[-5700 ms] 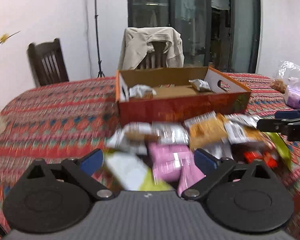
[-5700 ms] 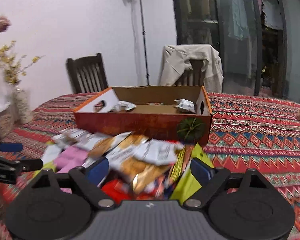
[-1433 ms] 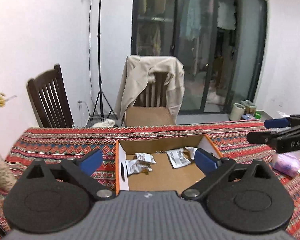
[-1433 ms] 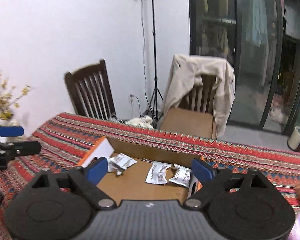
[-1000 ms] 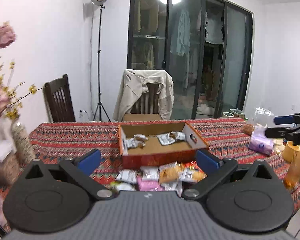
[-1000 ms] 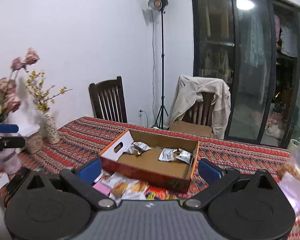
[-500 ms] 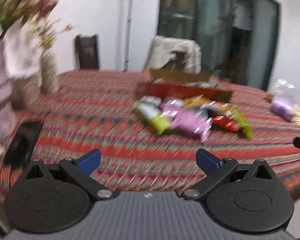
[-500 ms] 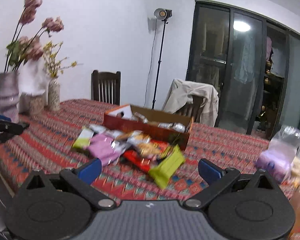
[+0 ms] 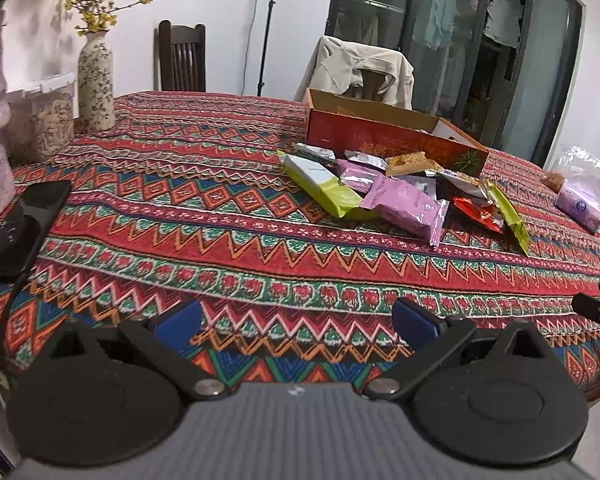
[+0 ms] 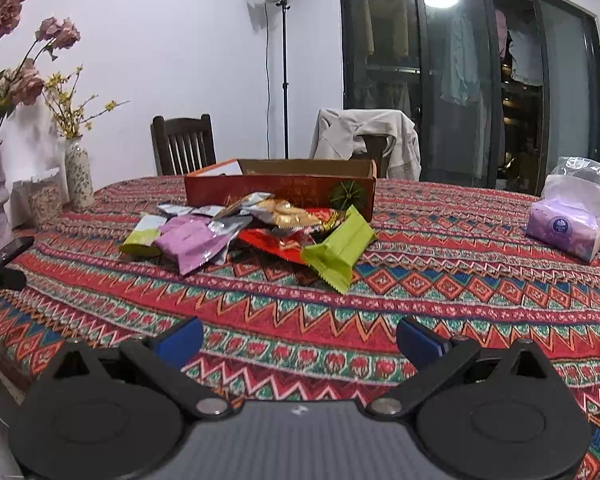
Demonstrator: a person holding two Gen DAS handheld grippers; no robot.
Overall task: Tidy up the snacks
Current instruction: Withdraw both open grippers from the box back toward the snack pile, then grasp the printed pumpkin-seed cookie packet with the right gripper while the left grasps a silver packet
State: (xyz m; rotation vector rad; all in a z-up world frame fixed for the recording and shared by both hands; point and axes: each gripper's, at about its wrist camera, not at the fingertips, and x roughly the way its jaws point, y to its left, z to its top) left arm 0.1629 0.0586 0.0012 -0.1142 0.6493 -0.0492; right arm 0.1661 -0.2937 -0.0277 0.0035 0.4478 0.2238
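Observation:
A pile of snack packets (image 9: 396, 192) lies on the patterned tablecloth (image 9: 220, 248) in front of an orange cardboard box (image 9: 392, 136). The pile holds green, pink, red and silver packets; it also shows in the right wrist view (image 10: 252, 232), with the box (image 10: 280, 188) behind it. My left gripper (image 9: 296, 324) is open and empty, low over the table's near edge, well short of the pile. My right gripper (image 10: 300, 340) is open and empty, also near the front edge. The box's inside is hidden from both views.
Vases with flowers (image 9: 96, 84) and a clear jar (image 9: 44, 120) stand at the left. A black phone (image 9: 24, 224) lies at the left edge. A purple tissue pack in a plastic bag (image 10: 564, 220) sits at the right. Two chairs (image 10: 184, 144) stand behind the table.
Both grippers have pulled back from above the box and dropped low to the table's near edge. The pile and box now lie farther away. Both stay open and empty.

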